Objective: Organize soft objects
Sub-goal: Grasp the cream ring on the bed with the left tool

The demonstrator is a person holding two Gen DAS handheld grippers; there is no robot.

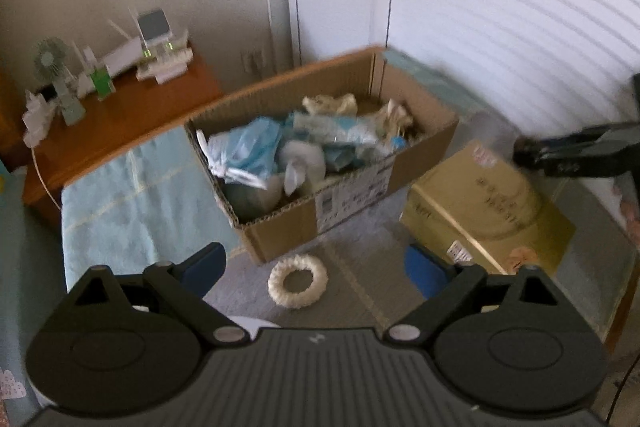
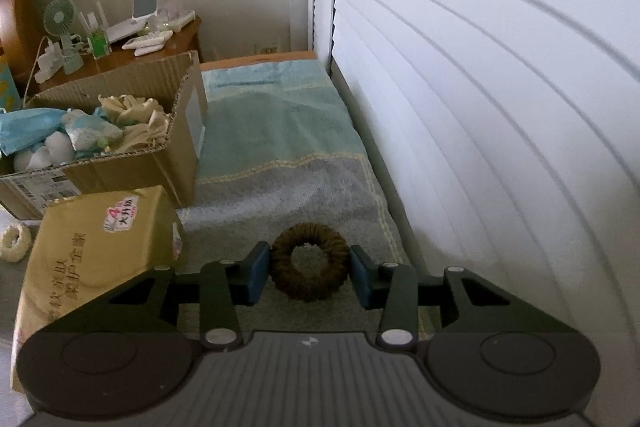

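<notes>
A dark brown scrunchie (image 2: 308, 289) lies on the grey-green blanket (image 2: 288, 187), and my right gripper (image 2: 311, 273) is shut on it, one blue pad against each side. A white scrunchie (image 1: 298, 285) rests on the blanket just in front of an open cardboard box (image 1: 280, 231). My left gripper (image 1: 314, 265) hovers over it, open, its fingers standing wide on either side without touching. The box holds several soft items in blue, white and cream. In the right wrist view the white scrunchie (image 2: 16, 241) shows at the left edge, near the same box (image 2: 120, 171).
A closed gold carton (image 1: 480, 211) (image 2: 100, 251) sits between the two grippers. A wooden side table (image 1: 132, 123) at the back left carries a small fan, routers and chargers. White slatted blinds (image 2: 480, 107) run along the right. The right gripper (image 1: 536, 153) reaches in at the left view's right edge.
</notes>
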